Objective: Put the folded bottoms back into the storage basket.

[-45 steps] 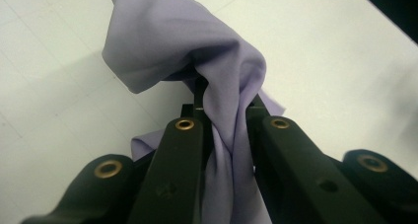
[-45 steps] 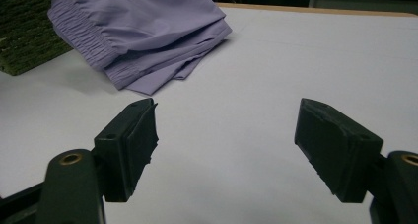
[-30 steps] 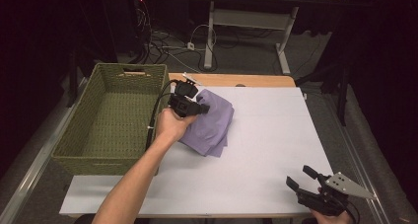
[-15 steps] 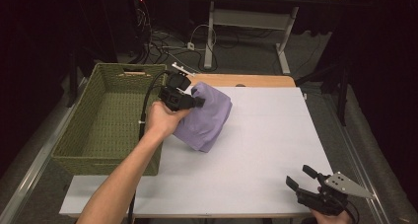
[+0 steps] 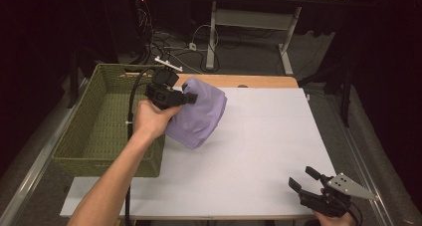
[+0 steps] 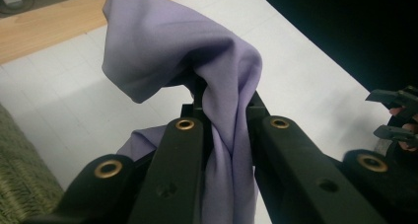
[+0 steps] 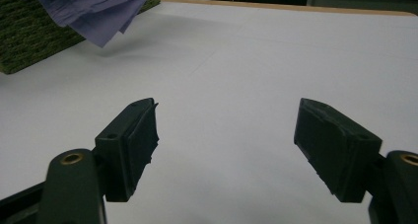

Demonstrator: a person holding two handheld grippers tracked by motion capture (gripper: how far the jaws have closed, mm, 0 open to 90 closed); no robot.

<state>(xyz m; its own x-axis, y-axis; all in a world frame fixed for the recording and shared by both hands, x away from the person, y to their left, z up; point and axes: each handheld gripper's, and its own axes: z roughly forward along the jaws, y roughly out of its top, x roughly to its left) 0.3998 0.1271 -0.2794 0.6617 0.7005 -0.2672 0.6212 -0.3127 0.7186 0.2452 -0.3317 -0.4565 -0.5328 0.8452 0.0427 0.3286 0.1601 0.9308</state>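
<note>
A lilac cloth point(image 5: 199, 115) hangs in the air above the white table's left part, bunched up. My left gripper point(image 5: 185, 97) is shut on its upper edge. In the left gripper view the cloth point(image 6: 197, 61) is pinched between the two black jaws and drapes over them. The cloth's lower corner point(image 7: 93, 9) dangles clear of the table in the right gripper view. My right gripper point(image 5: 304, 178) rests low at the table's near right corner, open with nothing between its pads point(image 7: 135, 140).
A green woven basket point(image 5: 94, 151) stands at the table's left edge, right beside the hanging cloth. The white table top point(image 5: 268, 131) stretches to the right. A wooden strip point(image 5: 249, 80) runs along the far edge. Cables lie on the floor behind.
The left gripper has lifted the cloth off the table and carried it up and slightly left, toward the basket. The right gripper has stayed in place.
</note>
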